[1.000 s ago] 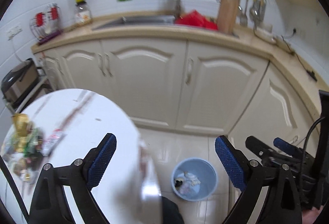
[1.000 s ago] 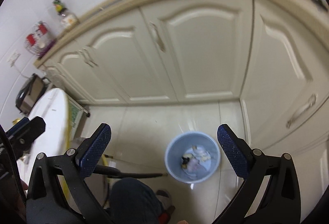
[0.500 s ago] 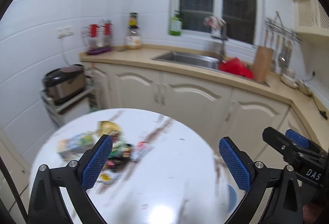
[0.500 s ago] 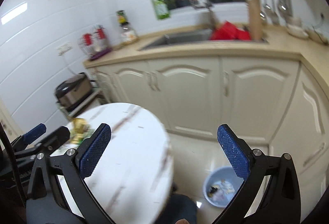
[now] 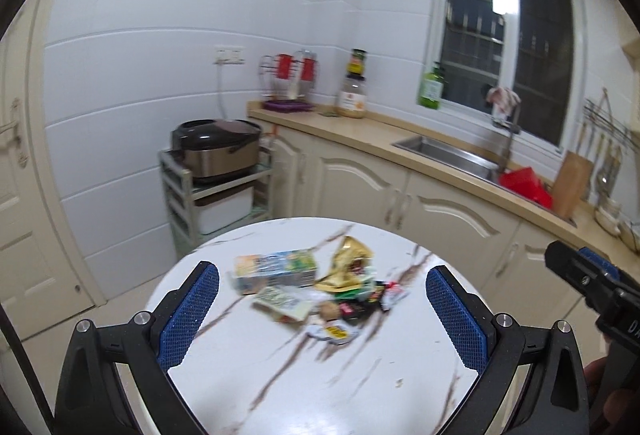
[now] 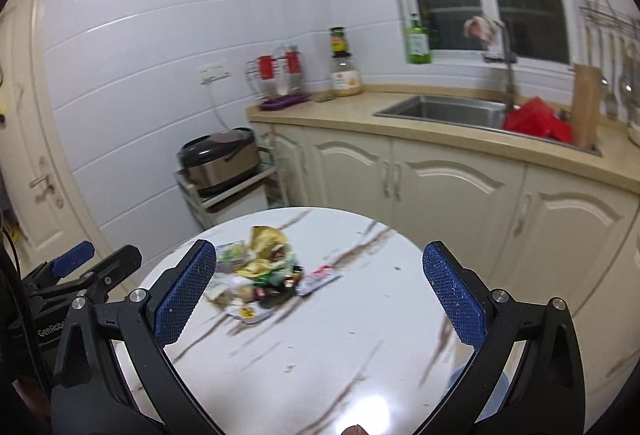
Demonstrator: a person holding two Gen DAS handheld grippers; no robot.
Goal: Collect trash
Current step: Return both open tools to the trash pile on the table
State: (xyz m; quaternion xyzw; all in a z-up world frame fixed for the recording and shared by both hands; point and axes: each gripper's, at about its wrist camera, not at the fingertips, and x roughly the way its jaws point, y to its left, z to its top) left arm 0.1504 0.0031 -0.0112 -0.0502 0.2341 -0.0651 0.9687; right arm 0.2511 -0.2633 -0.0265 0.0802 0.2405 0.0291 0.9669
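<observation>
A heap of trash (image 5: 320,287) lies on the round white marble table (image 5: 320,375): a printed carton (image 5: 276,269), a crumpled gold wrapper (image 5: 346,263), small dark and red packets. In the right wrist view the same heap of trash (image 6: 260,275) sits left of the table's (image 6: 320,335) middle. My left gripper (image 5: 322,315) hovers open above the near side of the heap, nothing between its blue pads. My right gripper (image 6: 320,293) is open too and empty, the heap just inside its left finger. A sliver of the blue bin (image 6: 460,379) shows under the table's right edge.
Cream cabinets (image 5: 400,195) and a countertop with a steel sink (image 5: 448,151) and a red bag (image 5: 524,185) run behind the table. A rice cooker (image 5: 216,151) sits on a small rack at left. A door (image 5: 16,215) stands far left.
Both views swung up and left from the floor bin and cabinet fronts to the table. The trash heap now sits ahead of both grippers. Both stay open and empty.
</observation>
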